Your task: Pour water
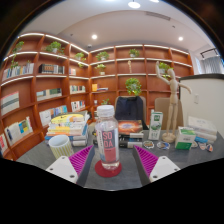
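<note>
Bottle (107, 140): a clear plastic water bottle standing upright on the table, its long axis vertical, the pale cap pointing straight up toward the ceiling lights. It wears a red label around the middle.
Where it stands: right between the two fingers, on a small round red coaster (108, 169), closer than anything else on the table.
Gripper (113, 160): its jaws are spread, one finger to each side of the bottle; I can't make out either pad pressing on the plastic, and the bottle rests on its own base.
Pads (81, 159): magenta, on the inner faces, flanking the lower part of the bottle.
Table (35, 157): dark grey top, crowded with things beyond the fingers.
Left of the bottle: a pale cup (60, 146) near the left finger, and behind it a stack of books (68, 125).
Right of the bottle: a green and white carton (155, 125) standing up, with small boxes (190, 133) and other bits further right, too small to tell apart.
Behind the bottle: an orange bowl (130, 128), then a dark chair (130, 108).
Back wall: orange wooden shelves (60, 72) holding books and potted plants (132, 87).
</note>
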